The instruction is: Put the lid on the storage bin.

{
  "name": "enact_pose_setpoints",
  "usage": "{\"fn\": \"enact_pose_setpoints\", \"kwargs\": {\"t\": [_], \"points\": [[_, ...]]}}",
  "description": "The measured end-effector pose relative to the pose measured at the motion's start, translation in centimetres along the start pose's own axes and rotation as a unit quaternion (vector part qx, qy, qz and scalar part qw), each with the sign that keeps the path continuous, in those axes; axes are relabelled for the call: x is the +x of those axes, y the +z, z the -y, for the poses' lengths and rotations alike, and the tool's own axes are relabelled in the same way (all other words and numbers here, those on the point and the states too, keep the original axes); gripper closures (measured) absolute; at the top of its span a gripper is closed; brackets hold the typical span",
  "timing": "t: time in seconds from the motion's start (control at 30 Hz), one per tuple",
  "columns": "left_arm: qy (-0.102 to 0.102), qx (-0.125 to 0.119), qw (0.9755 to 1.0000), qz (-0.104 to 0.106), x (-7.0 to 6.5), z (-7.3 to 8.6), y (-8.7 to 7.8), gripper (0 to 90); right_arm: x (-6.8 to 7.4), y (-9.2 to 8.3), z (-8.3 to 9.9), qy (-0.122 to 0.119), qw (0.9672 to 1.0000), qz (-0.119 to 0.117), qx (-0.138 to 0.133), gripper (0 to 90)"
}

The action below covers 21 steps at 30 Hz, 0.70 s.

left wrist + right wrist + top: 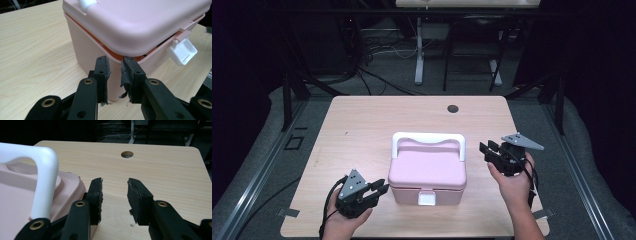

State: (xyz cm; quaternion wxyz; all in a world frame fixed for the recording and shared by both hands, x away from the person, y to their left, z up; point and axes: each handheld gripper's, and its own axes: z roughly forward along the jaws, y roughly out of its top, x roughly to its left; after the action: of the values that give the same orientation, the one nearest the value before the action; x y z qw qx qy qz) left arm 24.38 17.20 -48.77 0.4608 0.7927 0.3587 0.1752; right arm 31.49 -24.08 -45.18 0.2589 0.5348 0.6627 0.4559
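Observation:
A pink lidded box (427,167) sits at the table's middle, its white handle (428,137) lying toward the far side and a white latch (427,198) on its front. My left gripper (381,188) is open by the box's front left corner, just short of it. In the left gripper view the jaws (115,60) stand narrowly apart with nothing between them; the box corner (140,27) and the latch (182,51) lie just ahead. My right gripper (485,148) is open beside the box's right rear corner. Its jaws (115,182) hold nothing, with the handle (45,177) at their left.
The wooden table (362,125) has a round cable hole (453,108) near its far edge, which the right gripper view shows as the hole (127,154) ahead. Desk legs and cables stand on the floor beyond. Bare wood lies left, right and behind the box.

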Motion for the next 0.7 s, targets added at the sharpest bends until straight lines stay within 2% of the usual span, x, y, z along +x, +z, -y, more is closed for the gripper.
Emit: {"fn": "enact_pose_setpoints", "kwargs": {"t": [0.17, 0.27, 0.47, 0.7], "points": [[-0.01, -0.009, 0.9999, -0.006, 0.4, 0.0, -0.3, 73.9, 0.0, -0.2, -0.1, 0.001, 1.0, -0.002, -0.001, 64.2], [-0.009, -0.011, 0.9999, -0.005, 0.5, 0.0, -0.3, 73.4, 0.0, -0.1, -0.1, 0.001, 1.0, -0.001, -0.003, 64.1], [-0.02, -0.017, 0.9995, -0.018, 1.3, 0.1, -0.3, 70.1, 0.1, -0.1, -0.1, -0.002, 1.0, -0.002, 0.003, 64.0], [-0.033, -0.019, 0.9985, -0.038, 3.0, 0.3, -0.1, 69.7, 0.3, -0.2, -0.1, -0.004, 1.0, -0.006, -0.001, 63.4]]}}
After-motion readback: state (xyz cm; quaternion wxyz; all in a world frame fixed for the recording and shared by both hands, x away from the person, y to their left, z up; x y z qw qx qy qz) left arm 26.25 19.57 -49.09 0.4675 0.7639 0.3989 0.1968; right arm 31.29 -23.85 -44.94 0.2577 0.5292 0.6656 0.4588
